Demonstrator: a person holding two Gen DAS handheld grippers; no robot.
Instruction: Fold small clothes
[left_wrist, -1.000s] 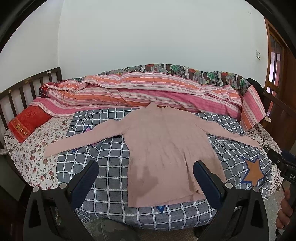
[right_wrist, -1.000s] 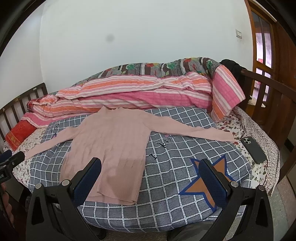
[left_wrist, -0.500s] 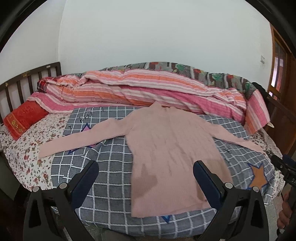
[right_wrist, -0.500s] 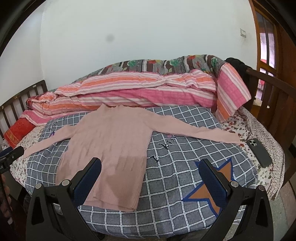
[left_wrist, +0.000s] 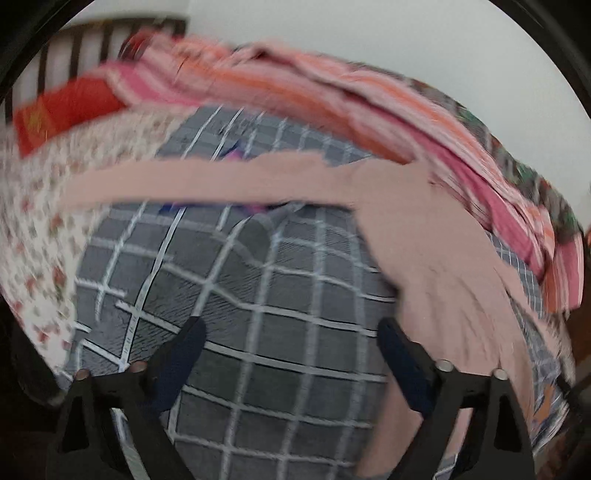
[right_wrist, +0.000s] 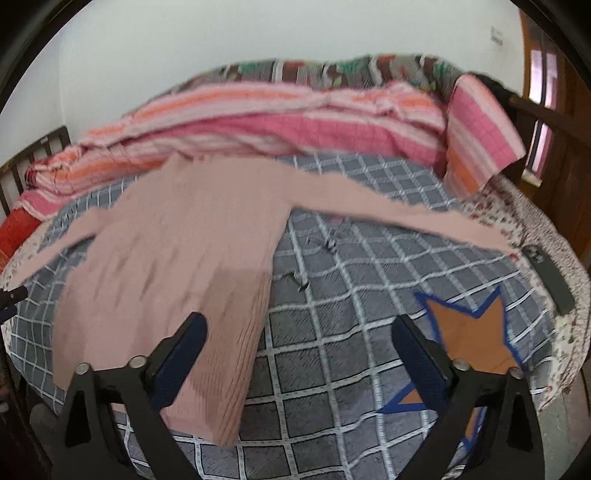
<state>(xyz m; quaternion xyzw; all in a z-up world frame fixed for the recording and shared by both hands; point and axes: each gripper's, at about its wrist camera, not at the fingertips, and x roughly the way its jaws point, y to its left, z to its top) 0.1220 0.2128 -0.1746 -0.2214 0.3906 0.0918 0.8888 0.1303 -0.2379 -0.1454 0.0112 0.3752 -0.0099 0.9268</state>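
A pale pink long-sleeved sweater (right_wrist: 177, 258) lies flat on the grey checked blanket (right_wrist: 332, 321), sleeves spread out to both sides. My right gripper (right_wrist: 299, 332) hovers over the sweater's lower right hem; its jaws are closing, with bare blanket between them. In the blurred left wrist view the sweater (left_wrist: 436, 266) fills the right side and its left sleeve (left_wrist: 192, 181) crosses the middle. My left gripper (left_wrist: 291, 336) hangs low over the blanket beside the sweater's left edge, its jaws closing with only blanket between them.
Striped pink and orange quilts (right_wrist: 280, 122) are piled along the wall. A red pillow (left_wrist: 66, 110) lies by the wooden headboard (left_wrist: 88, 37). A dark phone (right_wrist: 550, 273) rests at the bed's right edge. An orange star patch (right_wrist: 469, 328) marks the blanket.
Both grippers dropped closer to the bed. The left one swung left and rolled, so the sweater now sits to its right. Both pairs of jaws narrowed slightly.
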